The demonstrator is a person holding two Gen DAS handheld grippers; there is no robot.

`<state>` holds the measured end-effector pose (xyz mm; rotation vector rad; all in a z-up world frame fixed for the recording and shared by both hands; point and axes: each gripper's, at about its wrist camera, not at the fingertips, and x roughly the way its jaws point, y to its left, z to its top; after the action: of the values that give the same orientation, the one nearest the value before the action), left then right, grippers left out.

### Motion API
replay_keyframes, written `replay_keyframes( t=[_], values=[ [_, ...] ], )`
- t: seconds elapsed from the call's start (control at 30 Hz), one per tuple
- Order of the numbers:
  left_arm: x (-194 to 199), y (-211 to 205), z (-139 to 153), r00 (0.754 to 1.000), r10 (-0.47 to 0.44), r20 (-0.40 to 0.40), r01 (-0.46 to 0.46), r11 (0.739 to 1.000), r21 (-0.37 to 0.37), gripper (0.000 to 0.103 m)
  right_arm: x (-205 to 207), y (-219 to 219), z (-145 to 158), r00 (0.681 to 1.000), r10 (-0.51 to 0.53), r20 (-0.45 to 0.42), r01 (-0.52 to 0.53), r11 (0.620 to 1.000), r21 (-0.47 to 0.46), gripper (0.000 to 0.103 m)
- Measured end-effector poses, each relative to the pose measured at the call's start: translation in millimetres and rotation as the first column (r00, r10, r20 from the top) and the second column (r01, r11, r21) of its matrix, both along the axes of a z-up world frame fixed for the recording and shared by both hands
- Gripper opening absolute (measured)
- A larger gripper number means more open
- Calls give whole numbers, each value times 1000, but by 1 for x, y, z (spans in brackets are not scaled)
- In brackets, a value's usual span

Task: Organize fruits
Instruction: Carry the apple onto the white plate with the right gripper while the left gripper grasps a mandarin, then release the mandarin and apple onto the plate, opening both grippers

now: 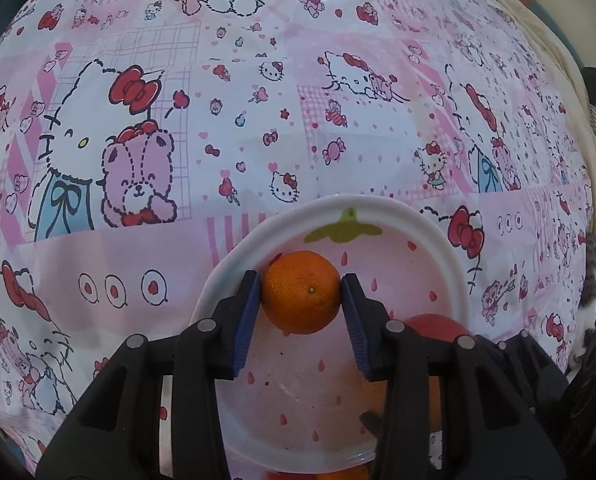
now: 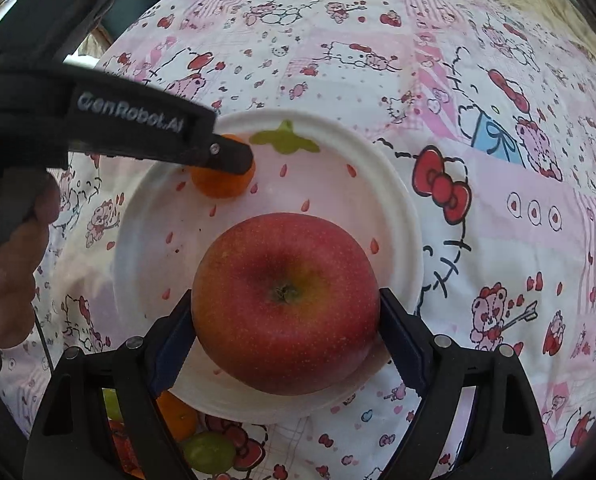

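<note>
Left wrist view looks down over a white plate printed with a green leaf and small red drops, lying on a pink cartoon-cat cloth. The left gripper is clenched on a small orange: both blue pads press against its sides, and the fruit sits over the far half of the plate, just below the green leaf mark. Whether the orange rests on the plate or hangs a little above it cannot be told. At the near right, behind the right finger, part of a red apple shows.

Right wrist view shows the same plate from the other side. The right gripper grasps the apple, stem hollow facing up, with a finger touching each flank; the apple is over the near half of the plate. Farther off and to the left, the left gripper reaches in from the left edge, its black body marked with white lettering, and covers the top of the orange near the plate's far-left rim. A person's hand wraps its handle at the left edge.

Just off the plate's near-left rim, partly hidden by the right gripper's left finger, lie another orange fruit and a green grape on the cloth.
</note>
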<state>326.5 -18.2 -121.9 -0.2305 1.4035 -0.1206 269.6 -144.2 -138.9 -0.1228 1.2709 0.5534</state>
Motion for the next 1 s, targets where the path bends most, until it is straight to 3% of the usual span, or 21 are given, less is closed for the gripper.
replay_keyframes(
  t=[0.1,0.23,0.37,0.63,0.73,1.0],
  values=[
    [0,-1,0,1000,-7,-4,7,1000,1,39,0,3,-2,1000,6,6,-6,1000,-2,88],
    [0,-1,0,1000,4,-20,-5,999,-39,57,1,2,-3,1000,4,-1,-4,1000,10,88],
    [-2,-2,4,1000,9,-10,-9,1000,-22,69,-1,2,-1,1000,13,3,-13,1000,2,88],
    [-4,6,17,1000,23,7,-23,999,-28,70,-3,-2,5,1000,10,-6,-10,1000,19,89],
    [-6,11,23,999,33,16,-33,999,-27,70,-4,-12,18,1000,-6,27,5,999,41,103],
    [-22,26,41,998,60,37,-60,998,-6,70,-16,-30,37,998,-29,51,28,999,31,103]
  ],
)
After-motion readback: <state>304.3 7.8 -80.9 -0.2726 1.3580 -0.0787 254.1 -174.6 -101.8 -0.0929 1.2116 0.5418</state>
